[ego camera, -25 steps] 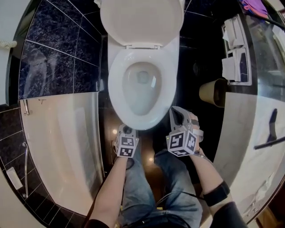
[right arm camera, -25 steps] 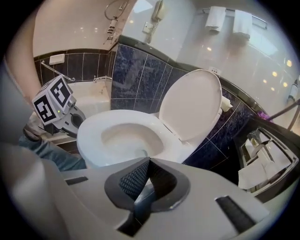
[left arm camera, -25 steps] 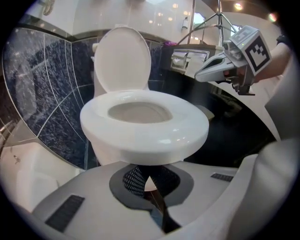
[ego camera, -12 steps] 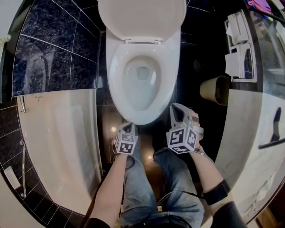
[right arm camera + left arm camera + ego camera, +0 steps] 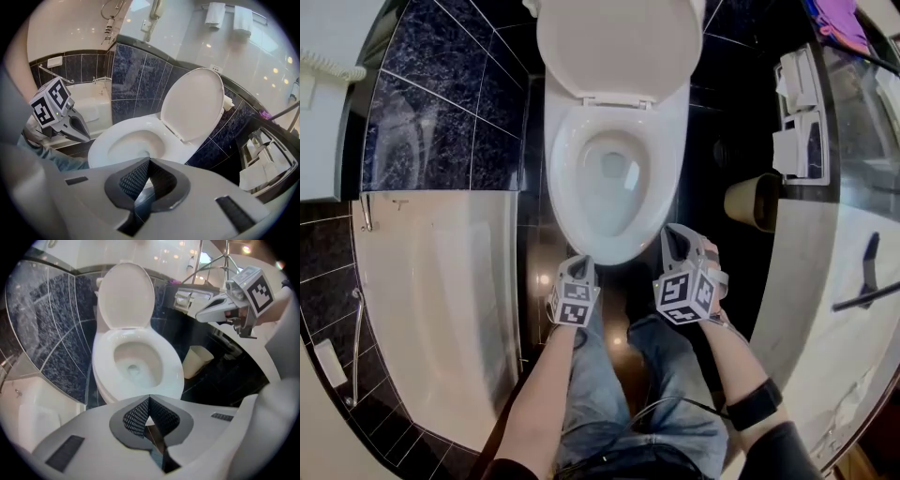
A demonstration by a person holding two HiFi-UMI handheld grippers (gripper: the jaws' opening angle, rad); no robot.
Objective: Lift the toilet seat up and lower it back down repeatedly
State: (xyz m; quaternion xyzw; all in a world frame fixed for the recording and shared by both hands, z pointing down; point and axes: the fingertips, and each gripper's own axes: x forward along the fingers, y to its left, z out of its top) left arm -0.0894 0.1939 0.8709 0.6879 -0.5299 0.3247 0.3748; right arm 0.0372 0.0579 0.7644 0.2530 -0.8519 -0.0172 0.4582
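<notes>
**Head view: two closed hand-held grippers at the front of an open toilet**

Head view looks steeply down on a white toilet bowl [image 5: 614,187] in a bathroom with a dark floor [image 5: 712,122]. The solid lid [image 5: 619,47] stands raised at the back of the bowl. The toilet seat [image 5: 565,178] appears to lie flat on the bowl's rim as a broad white ring, though it is hard to tell seat from rim.

The left hand-held gripper [image 5: 581,264] is just in front of the bowl's front edge, toward its left side. Its own view shows the jaws closed tip to tip with nothing between them. The right hand-held gripper [image 5: 671,232] is just beside the bowl's front right. Its jaws are also closed together and empty. Neither has hold of the seat or the lid. Whether either tip touches the bowl cannot be told.

A pale bathtub [image 5: 431,281] lies left of the bowl, and dark marbled wall tiles [image 5: 441,122] stand beyond the tub, left of the lid. Right of the bowl stands a tan waste bin [image 5: 750,199]. Paper holders [image 5: 797,141] are mounted further right. The person's jeans [image 5: 591,375] and forearms show in front of the bowl.
</notes>
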